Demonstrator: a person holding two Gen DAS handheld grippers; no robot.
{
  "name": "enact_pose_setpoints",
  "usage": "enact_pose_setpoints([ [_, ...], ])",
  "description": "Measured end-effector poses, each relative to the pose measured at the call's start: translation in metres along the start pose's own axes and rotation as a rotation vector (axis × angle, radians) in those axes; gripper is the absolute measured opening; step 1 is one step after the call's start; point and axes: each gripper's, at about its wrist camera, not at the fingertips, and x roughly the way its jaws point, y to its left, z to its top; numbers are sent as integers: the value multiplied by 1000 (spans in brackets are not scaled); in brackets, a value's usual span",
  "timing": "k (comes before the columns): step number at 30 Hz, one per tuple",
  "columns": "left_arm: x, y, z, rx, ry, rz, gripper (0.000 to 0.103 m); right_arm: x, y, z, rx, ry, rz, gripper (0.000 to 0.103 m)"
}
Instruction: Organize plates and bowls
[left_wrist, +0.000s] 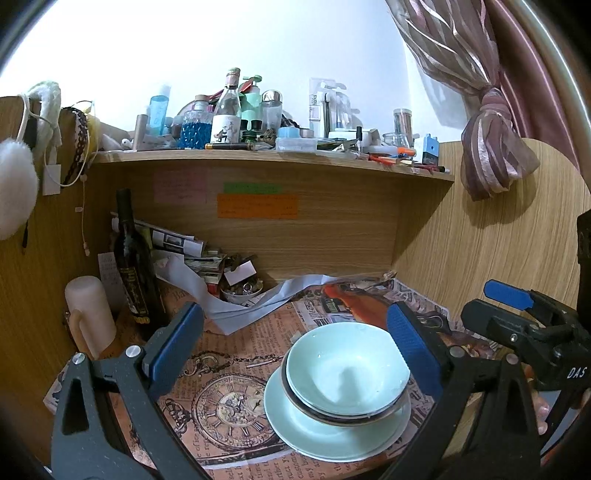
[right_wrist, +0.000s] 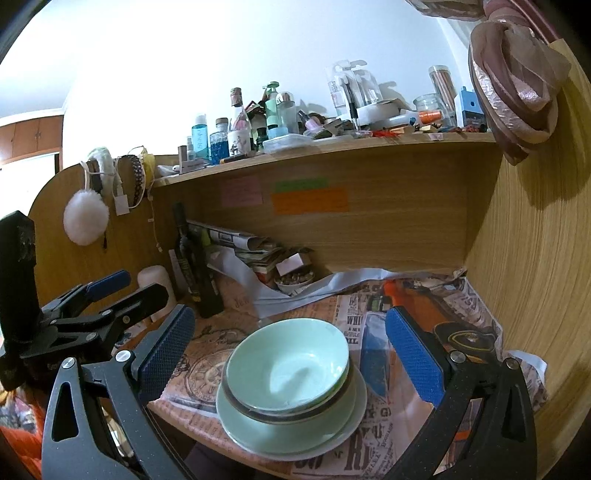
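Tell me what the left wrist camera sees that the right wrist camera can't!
Only the left wrist view shows the right tongs off to one side, open, and fingertips beneath them. Only the right wrist view shows the left tongs, open, and wooden cabinets far back. Both show the green bowls stacked on the green plates, the dark bottle and the crowded shelf.

You are viewing fisheye frames — edges bending, corners darkening — while the white wall (left_wrist: 184, 55) is glaring overexposed.
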Motion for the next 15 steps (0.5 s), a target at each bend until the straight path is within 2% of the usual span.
enact_pose_setpoints([
  [15, 8, 0, -1, 7, 15, -10, 101, 4, -1, -1, 0, 6, 4, 103],
])
